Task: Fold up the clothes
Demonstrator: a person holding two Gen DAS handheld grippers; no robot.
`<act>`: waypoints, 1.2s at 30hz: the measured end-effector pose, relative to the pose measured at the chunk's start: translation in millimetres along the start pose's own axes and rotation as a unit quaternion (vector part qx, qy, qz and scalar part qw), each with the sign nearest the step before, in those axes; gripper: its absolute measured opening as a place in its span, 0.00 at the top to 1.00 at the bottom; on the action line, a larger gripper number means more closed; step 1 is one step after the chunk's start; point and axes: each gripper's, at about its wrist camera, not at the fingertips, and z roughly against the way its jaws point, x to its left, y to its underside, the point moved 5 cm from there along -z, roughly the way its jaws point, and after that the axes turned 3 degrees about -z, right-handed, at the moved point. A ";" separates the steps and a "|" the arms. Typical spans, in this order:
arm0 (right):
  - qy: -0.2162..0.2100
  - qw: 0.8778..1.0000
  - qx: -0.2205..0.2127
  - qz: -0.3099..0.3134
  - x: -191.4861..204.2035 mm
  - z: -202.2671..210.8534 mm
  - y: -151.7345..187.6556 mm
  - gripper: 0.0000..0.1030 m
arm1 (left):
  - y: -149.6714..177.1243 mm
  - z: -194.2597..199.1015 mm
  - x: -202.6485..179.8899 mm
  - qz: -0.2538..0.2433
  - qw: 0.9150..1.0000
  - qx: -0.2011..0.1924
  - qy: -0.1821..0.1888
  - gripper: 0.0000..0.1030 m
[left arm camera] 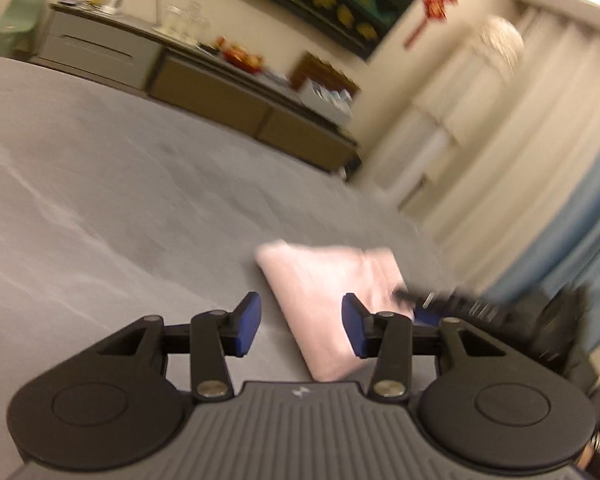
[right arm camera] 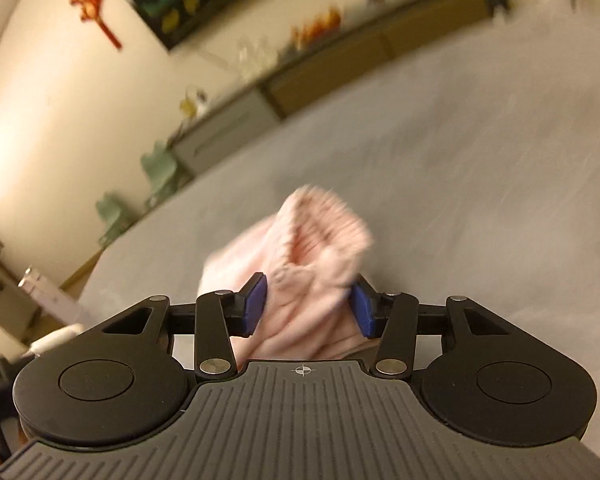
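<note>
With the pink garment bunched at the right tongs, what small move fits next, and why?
Probably bring the open left tongs forward onto the near edge of the folded pink knitted garment: they hold nothing, while the right tongs straddle its bunched end above the grey bed cover.

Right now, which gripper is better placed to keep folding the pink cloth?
The right hand-held gripper. The bunched pink cloth already sits between its fingers, though blur hides whether it is pinched. The left hand-held gripper is open and empty above the grey bed, with the cloth lying ahead of it.
</note>
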 end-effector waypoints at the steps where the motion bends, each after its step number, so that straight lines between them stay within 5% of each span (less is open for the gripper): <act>1: 0.006 1.000 -0.020 0.017 3.1 8.1 -2.7 0.49 | 3.5 -8.1 -3.6 0.001 1.000 0.007 0.000 0.57; 3: 0.006 0.998 -0.031 0.061 11.8 9.4 -6.2 0.55 | 8.4 -22.1 -6.5 0.009 1.000 0.017 -0.003 0.57; 5: 0.020 0.995 -0.014 0.093 11.3 -1.5 -4.7 0.82 | 12.5 -35.2 -7.5 0.020 0.999 0.025 -0.008 0.56; 9: 0.048 0.989 0.033 0.136 -2.5 -28.1 0.2 0.89 | 16.1 -47.3 -4.7 0.037 0.998 0.035 -0.023 0.50; 12: 0.024 0.993 0.013 0.116 5.8 -5.3 -16.2 0.72 | 14.2 -49.1 -4.6 0.039 0.998 0.035 -0.036 0.38; 14: 0.019 0.993 -0.021 0.111 7.1 11.4 -27.0 0.34 | 11.5 -54.9 -6.8 0.043 0.998 0.034 -0.040 0.35; 15: 0.018 0.994 -0.025 0.104 4.2 13.4 -29.3 0.28 | 9.8 -58.6 -8.3 0.045 0.998 0.033 -0.042 0.32; 20: 0.013 0.999 0.022 0.041 -26.0 -16.3 -25.1 0.25 | 2.5 -77.6 -16.7 0.053 0.997 0.031 -0.050 0.18; 22: -0.009 0.999 0.041 0.016 -34.3 -28.5 -19.4 0.31 | 4.7 -87.9 -22.6 0.040 0.997 0.038 -0.061 0.21; 24: -0.034 0.998 0.059 0.000 -38.1 -39.6 -12.6 0.60 | 7.8 -91.6 -23.8 0.032 0.995 0.038 -0.085 0.49; 27: -0.060 0.995 0.074 -0.019 -32.7 -46.4 -0.6 0.71 | 11.2 -84.2 -20.1 0.041 0.993 0.027 -0.104 0.73; 36: -0.126 0.988 0.084 0.023 41.3 -36.0 26.5 0.77 | 18.2 7.1 6.8 0.082 0.988 -0.031 -0.129 0.81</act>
